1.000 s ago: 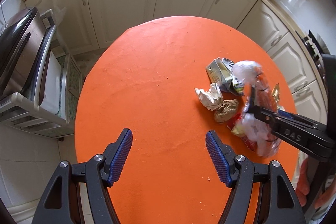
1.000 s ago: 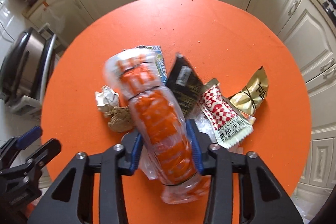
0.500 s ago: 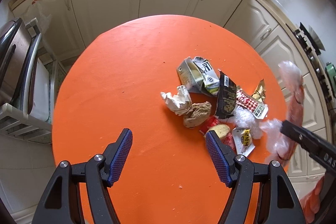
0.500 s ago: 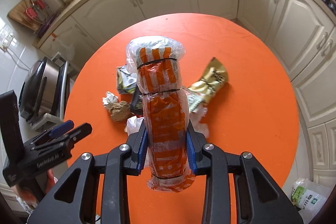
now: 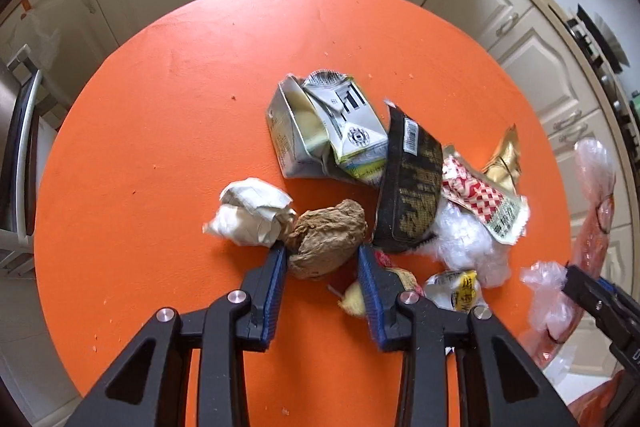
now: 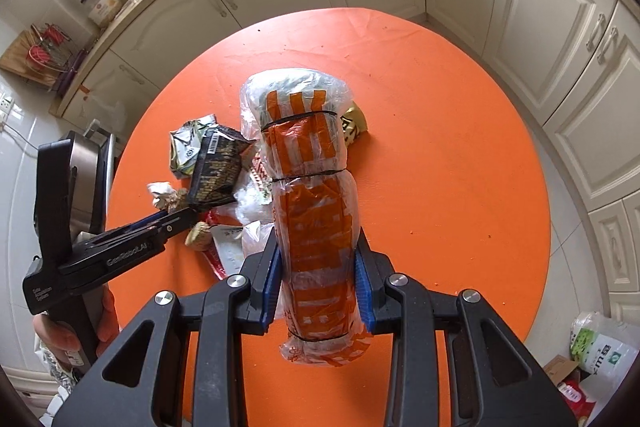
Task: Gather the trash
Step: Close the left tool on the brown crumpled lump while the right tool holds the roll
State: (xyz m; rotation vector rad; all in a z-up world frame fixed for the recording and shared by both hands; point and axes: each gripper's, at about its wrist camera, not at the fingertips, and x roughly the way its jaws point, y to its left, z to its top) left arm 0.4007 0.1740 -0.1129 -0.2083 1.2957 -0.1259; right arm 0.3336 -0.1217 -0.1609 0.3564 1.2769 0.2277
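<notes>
My left gripper (image 5: 323,259) has its jaws just closing in around the brown crumpled wad (image 5: 326,240) on the orange table (image 5: 160,155); the wad sits between the blue pads, though I cannot tell whether both pads press on it yet. A white paper ball (image 5: 252,211) lies just outside its left jaw, the flattened carton (image 5: 320,125) and black wrapper (image 5: 408,187) beyond the tips. My right gripper (image 6: 318,285) is clamped on the orange-printed plastic roll (image 6: 312,211), which runs forward past the jaws.
</notes>
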